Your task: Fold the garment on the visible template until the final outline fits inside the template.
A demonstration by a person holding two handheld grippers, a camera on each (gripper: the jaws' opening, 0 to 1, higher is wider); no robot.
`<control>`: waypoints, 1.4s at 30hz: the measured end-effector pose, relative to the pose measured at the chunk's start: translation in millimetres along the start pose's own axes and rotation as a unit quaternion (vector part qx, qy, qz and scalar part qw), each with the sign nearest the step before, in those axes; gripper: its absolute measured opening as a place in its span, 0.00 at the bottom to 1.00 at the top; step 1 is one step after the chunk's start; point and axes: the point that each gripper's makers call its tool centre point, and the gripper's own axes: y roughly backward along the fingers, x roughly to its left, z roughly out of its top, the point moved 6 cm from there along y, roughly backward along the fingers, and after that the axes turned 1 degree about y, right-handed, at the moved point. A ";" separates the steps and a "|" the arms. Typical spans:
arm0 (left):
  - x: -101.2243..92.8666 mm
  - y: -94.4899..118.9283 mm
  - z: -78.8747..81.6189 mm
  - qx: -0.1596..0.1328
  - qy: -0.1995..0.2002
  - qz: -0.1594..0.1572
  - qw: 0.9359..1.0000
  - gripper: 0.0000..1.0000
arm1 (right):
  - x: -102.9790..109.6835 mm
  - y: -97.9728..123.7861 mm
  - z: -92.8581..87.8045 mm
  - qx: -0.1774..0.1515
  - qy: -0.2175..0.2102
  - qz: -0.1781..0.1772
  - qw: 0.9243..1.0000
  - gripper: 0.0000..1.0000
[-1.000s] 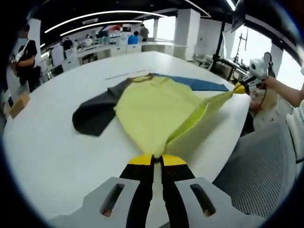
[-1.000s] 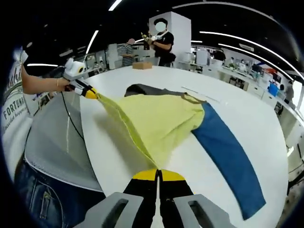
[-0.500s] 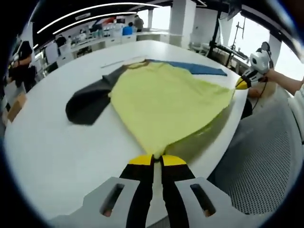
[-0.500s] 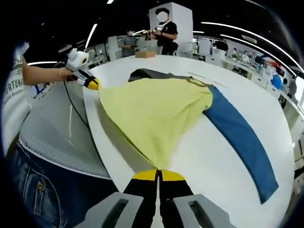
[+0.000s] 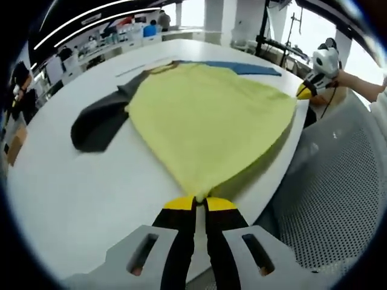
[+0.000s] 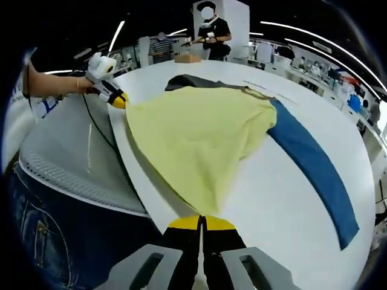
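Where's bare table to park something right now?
Free: the white table between the left claw and the dark sleeve; also the stretch between the right claw and the blue sleeve. Crowded: the near edge, under the yellow shirt body.

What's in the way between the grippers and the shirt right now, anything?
Nothing visible. The left gripper and the right gripper are each shut on the yellow hem of the garment, holding it stretched over the near edge of the white table.
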 end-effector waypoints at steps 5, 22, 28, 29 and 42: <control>4.9 -3.3 -6.3 0.008 -0.007 -0.002 1.000 0.02 | 4.5 -2.1 -3.4 0.011 0.008 0.003 1.000 0.00; 9.0 6.2 -20.7 0.003 0.044 0.004 0.999 0.02 | 4.0 -1.8 -3.2 0.017 -0.018 0.010 1.000 0.00; 11.4 13.4 -21.3 -0.017 0.076 0.007 0.997 0.06 | 9.2 3.3 -0.5 0.006 -0.054 0.035 0.998 0.01; 11.6 14.2 -20.0 -0.021 0.081 0.008 0.996 0.07 | 9.5 4.9 1.5 -0.001 -0.058 0.039 0.998 0.04; 7.5 22.6 7.2 -0.114 0.108 0.008 0.988 0.52 | -7.9 13.3 28.7 -0.097 -0.101 0.028 0.990 0.56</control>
